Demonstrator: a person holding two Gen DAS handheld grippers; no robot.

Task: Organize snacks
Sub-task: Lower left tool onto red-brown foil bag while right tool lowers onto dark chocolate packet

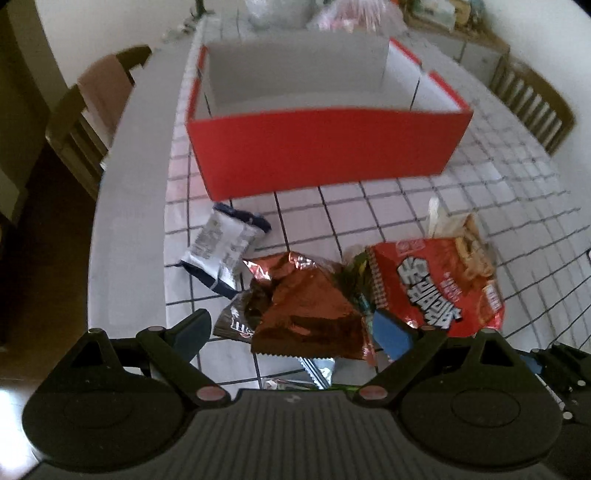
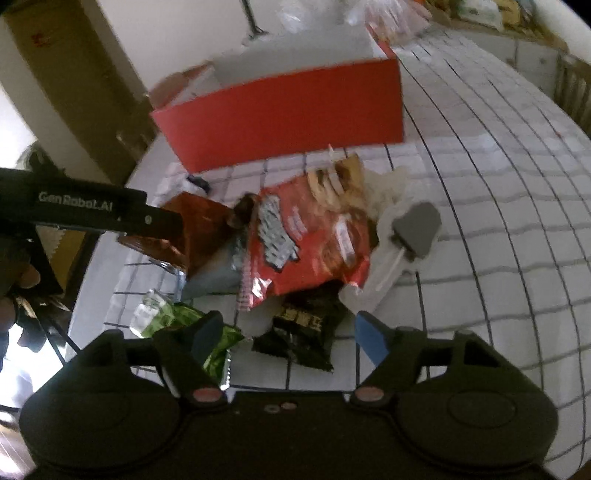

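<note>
A red box (image 1: 325, 147) with a white inside stands open on the checked tablecloth; it also shows in the right wrist view (image 2: 284, 114). A pile of snack packets lies in front of it: a copper foil bag (image 1: 306, 306), a big red bag (image 1: 439, 280), a white-and-navy packet (image 1: 221, 247). My left gripper (image 1: 291, 332) is open, its jaws on either side of the copper bag, just above it. My right gripper (image 2: 291, 332) is open over a black packet (image 2: 303, 332), with a green packet (image 2: 192, 332) at its left finger. The red bag (image 2: 306, 236) lies just beyond.
A grey popsicle-shaped snack in clear wrap (image 2: 413, 229) lies right of the pile. Wooden chairs stand at the table's left (image 1: 92, 107) and right (image 1: 535, 103). Plastic bags (image 1: 351, 14) sit behind the box. The left gripper's body (image 2: 92, 214) crosses the right wrist view's left side.
</note>
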